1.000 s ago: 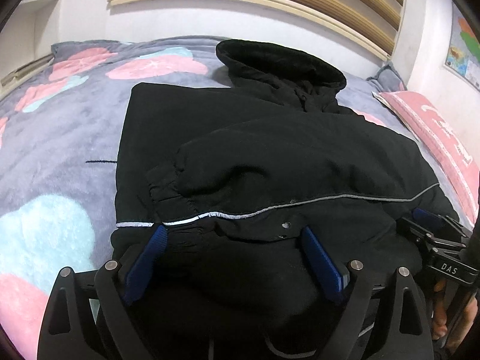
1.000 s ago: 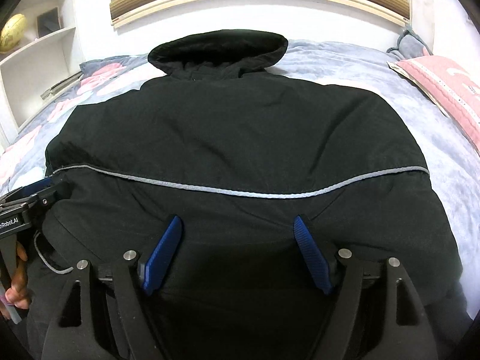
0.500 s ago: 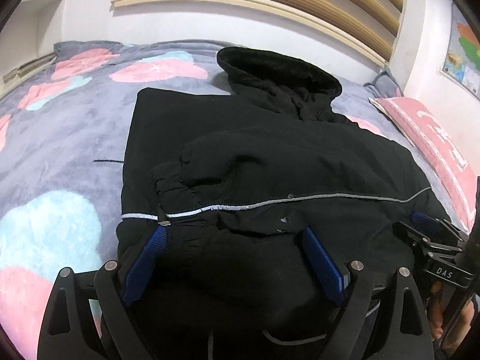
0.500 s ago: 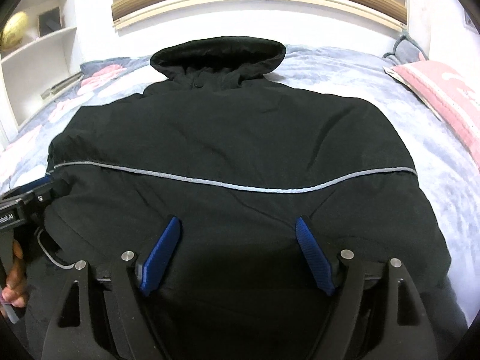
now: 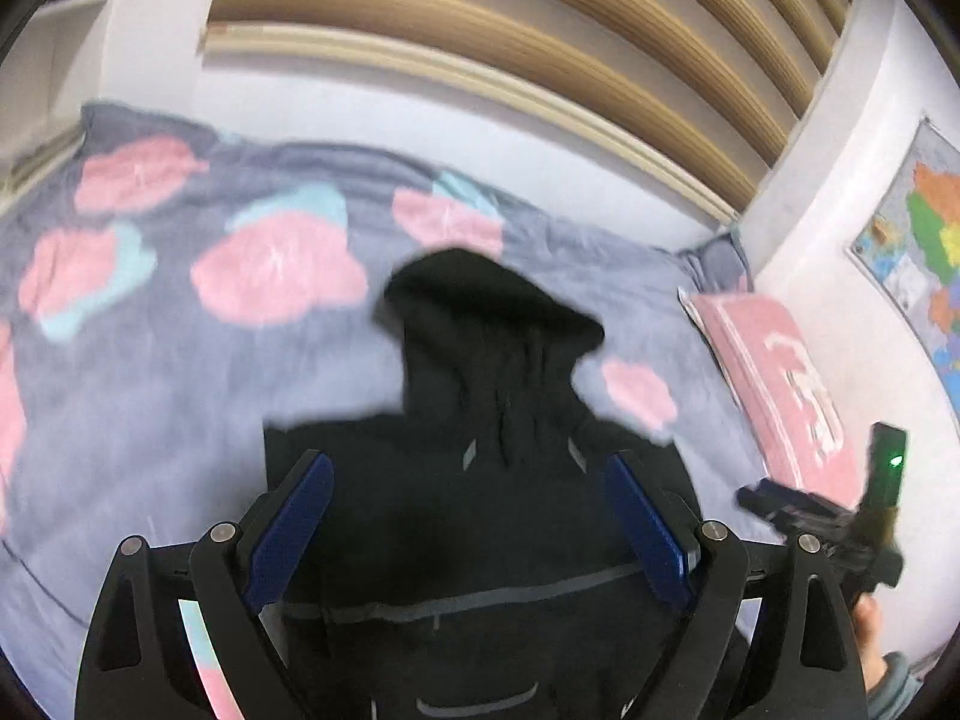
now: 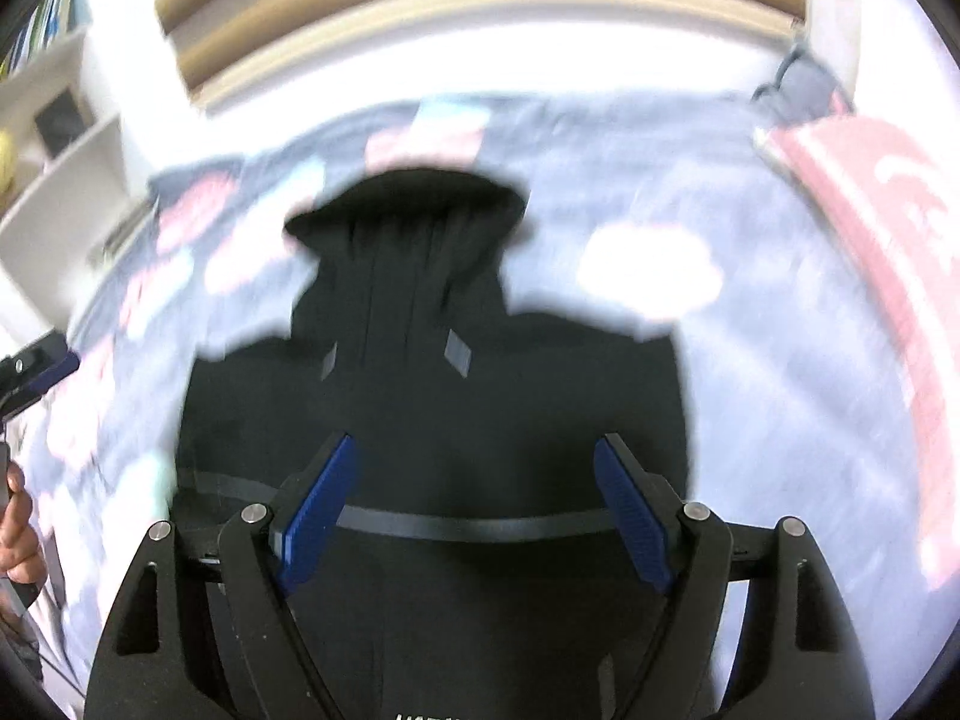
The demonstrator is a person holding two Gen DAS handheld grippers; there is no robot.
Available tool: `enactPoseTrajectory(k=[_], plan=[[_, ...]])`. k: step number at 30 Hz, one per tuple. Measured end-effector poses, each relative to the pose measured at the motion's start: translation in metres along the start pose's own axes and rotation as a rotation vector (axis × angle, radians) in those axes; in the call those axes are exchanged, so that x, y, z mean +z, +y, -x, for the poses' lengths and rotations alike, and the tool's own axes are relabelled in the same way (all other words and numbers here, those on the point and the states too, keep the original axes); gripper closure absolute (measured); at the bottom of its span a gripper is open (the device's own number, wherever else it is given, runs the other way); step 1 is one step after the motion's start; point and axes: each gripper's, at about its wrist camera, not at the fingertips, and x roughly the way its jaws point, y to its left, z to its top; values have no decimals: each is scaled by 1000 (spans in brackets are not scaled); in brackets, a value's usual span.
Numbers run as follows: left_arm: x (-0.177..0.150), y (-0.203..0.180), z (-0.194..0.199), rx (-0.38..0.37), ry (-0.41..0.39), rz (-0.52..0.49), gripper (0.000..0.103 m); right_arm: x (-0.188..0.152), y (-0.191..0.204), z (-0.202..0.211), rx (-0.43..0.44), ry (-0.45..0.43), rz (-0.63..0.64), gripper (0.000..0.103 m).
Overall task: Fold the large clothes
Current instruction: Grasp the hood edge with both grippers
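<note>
A home bedroom: a bed (image 5: 180, 396) under a cloud-print blanket, a pink pillow (image 5: 774, 372), a wall map (image 5: 924, 252).

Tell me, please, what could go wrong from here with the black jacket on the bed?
The frames are blurred, so aim is uncertain. Both the left claw and right claw are open above the black jacket; its loose hood and bulky folds may slump or unfold.
</note>
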Motion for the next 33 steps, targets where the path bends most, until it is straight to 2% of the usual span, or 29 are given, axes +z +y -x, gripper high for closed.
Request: enactPoseTrajectory(k=[3,5,7,11,14,16,18,19,20,21,22,24,26,28,29,31,32,33], plan=[[37,-7,-24,63,60,-3,11,47,-6,-6,3,8,-12,19],[52,-6,-45,77,85,-3,11,71,-5,-27,-4,28,7,19],[65,0,-77,89,107,-1,11,90,-2,-60,-24,53,33,19],[86,25,-162,101,165,44,11,111,-4,-140,-9,120,37,19],[95,44,-217,123,199,63,11,123,-13,-200,-3,157,2,20],[99,55,-247,101,214,75,11,130,-18,-231,19,178,-36,20],[103,62,-278,130,231,59,11,138,-20,-262,57,203,-70,20],[104,65,-291,149,239,48,15,140,-19,-275,61,220,-73,27],[105,70,-307,175,252,46,27,143,-18,-288,60,239,-67,40],[106,75,-317,174,269,49,86,145,-17,-302,50,267,-53,73],[107,81,-324,141,294,66,96,148,-19,-305,20,267,-50,92],[113,93,-312,69,244,117,96,155,-32,-290,55,211,-83,93],[114,100,-281,-16,185,141,96,156,-53,-263,145,139,-133,94],[105,104,-264,-48,169,141,91,144,-65,-260,174,136,-145,91],[96,107,-269,-37,198,138,91,135,-66,-271,165,166,-138,91],[82,111,-296,33,277,110,91,117,-64,-302,126,240,-115,90],[69,114,-320,68,343,88,90,108,-63,-316,126,275,-106,90],[62,115,-332,70,373,75,87,101,-62,-327,136,303,-104,90]])
